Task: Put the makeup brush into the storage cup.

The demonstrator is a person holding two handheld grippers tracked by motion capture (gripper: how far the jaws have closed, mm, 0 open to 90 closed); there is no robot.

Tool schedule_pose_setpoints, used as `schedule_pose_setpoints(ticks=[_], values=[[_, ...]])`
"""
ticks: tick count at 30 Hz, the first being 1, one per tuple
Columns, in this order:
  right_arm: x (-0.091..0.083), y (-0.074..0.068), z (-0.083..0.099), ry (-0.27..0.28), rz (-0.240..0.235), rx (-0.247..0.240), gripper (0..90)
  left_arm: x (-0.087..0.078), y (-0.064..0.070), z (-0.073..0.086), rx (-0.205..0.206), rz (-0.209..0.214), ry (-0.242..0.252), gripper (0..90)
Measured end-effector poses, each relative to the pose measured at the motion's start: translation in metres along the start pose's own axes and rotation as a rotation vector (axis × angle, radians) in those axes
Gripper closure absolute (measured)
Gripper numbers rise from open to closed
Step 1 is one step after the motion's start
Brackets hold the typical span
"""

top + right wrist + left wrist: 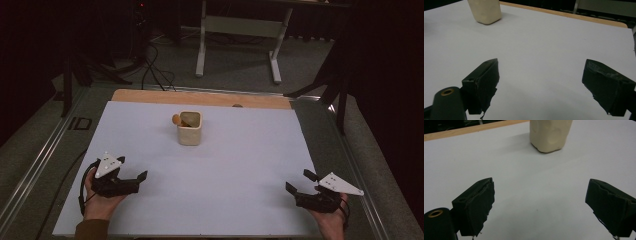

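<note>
A cream square cup (190, 128) stands upright near the middle back of the white table top (240, 160); something with a round wooden end (176, 119) leans out over its left rim. The cup's base (549, 135) shows ahead in the left gripper view and the cup (485, 11) at upper left in the right gripper view. My left gripper (137, 174) rests low at the front left, open and empty, with its jaws (539, 202) wide apart. At the front right my right gripper (299, 182) is also open and empty, jaws (540, 85) spread over bare table.
A wooden strip (200, 97) edges the table's far side. Beyond it stand a white table frame (240, 35) and black cables (155, 70) on the floor. Dark stands (330, 80) rise at the right. Metal rails (45, 160) run along the table's sides.
</note>
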State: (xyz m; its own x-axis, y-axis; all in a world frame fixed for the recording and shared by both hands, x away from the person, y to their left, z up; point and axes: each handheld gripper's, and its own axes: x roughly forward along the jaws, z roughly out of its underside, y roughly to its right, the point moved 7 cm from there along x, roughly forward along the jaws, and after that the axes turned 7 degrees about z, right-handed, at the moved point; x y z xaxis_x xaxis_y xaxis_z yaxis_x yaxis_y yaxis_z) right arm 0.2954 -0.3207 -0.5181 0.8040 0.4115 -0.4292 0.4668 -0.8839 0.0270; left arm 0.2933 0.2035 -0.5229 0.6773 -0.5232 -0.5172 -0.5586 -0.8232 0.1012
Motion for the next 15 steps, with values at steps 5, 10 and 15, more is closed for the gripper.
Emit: schedule_pose_setpoints(ticks=[5, 10, 15], values=[[-0.0006, 0.0005, 0.0000, 0.000, 0.001, -0.001, 13.5, 0.0007, 0.0012, 0.0037, 0.009, -0.004, -0.008, 9.4], [-0.0012, 0.0008, 0.0000, 0.003, 0.003, 0.000, 13.2, -0.0008, 0.0018, 0.0050, 0.004, -0.001, 0.008, 9.6], [-0.0027, 0.0014, -0.0004, 0.009, 0.005, 0.001, 13.1, -0.0053, 0.0015, 0.0026, 0.006, -0.008, 0.036, 9.9]])
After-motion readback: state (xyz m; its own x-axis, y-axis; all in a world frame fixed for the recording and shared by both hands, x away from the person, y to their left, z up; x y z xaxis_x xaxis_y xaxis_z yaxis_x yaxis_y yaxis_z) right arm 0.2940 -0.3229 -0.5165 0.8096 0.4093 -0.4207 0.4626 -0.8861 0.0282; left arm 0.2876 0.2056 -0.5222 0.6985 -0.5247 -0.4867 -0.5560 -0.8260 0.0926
